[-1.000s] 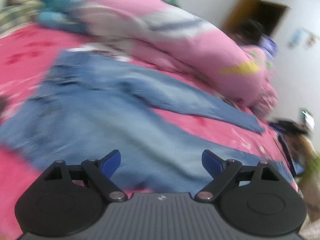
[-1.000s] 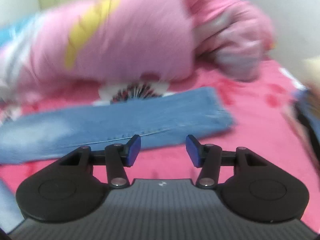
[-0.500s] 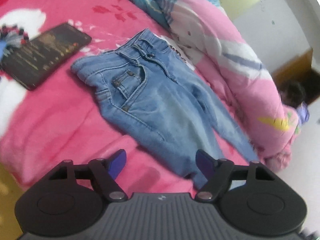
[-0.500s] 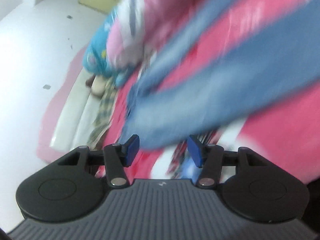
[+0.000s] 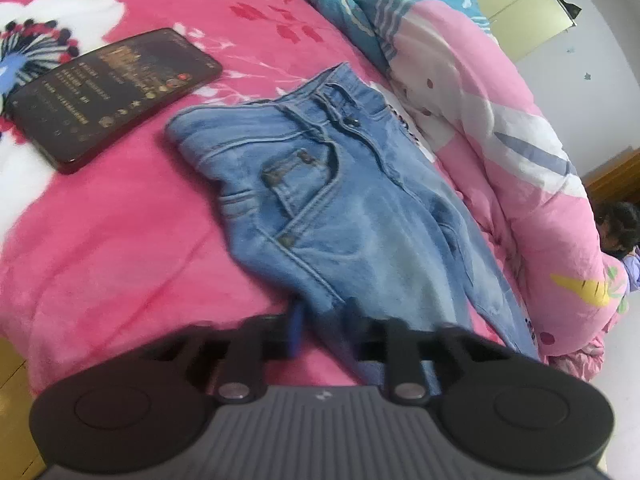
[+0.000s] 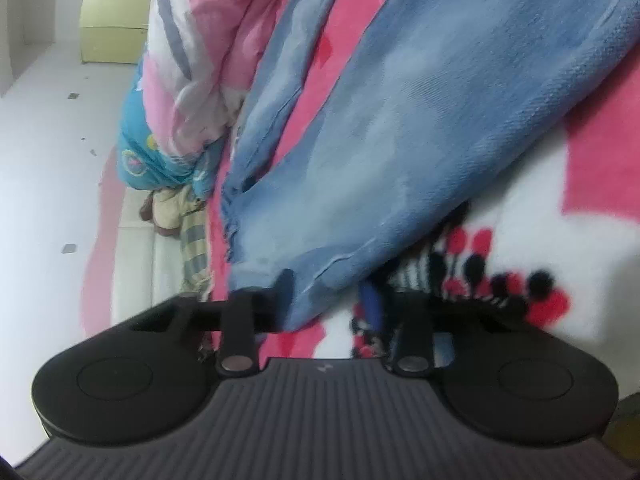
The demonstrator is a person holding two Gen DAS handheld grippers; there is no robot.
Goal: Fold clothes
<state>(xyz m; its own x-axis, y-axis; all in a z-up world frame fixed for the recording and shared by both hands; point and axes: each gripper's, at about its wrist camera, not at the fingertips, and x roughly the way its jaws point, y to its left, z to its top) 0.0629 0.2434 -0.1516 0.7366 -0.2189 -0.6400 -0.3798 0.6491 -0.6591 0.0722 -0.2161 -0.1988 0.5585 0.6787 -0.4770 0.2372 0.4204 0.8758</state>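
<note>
A pair of light blue jeans [image 5: 340, 200] lies flat on the pink flowered bed cover [image 5: 120, 260], waistband far, legs running toward me and to the right. My left gripper [image 5: 322, 326] is blurred, its fingers drawn close on the near side edge of the jeans below the pocket. In the right wrist view, rolled on its side, one jeans leg [image 6: 400, 140] runs diagonally. My right gripper [image 6: 326, 296] holds that leg's lower end between its narrowed fingers, over the white flower print.
A dark phone [image 5: 112, 96] lies on the cover left of the jeans. A bulky pink and blue quilt [image 5: 500, 128] is heaped along the far side, right against the jeans. A person [image 5: 618, 228] is at the far right edge. The bed's near edge drops off at bottom left.
Both grippers have come down onto the jeans, and their fingers have narrowed from wide open onto the denim. The left one closed in on the side edge, the right one on a leg end.
</note>
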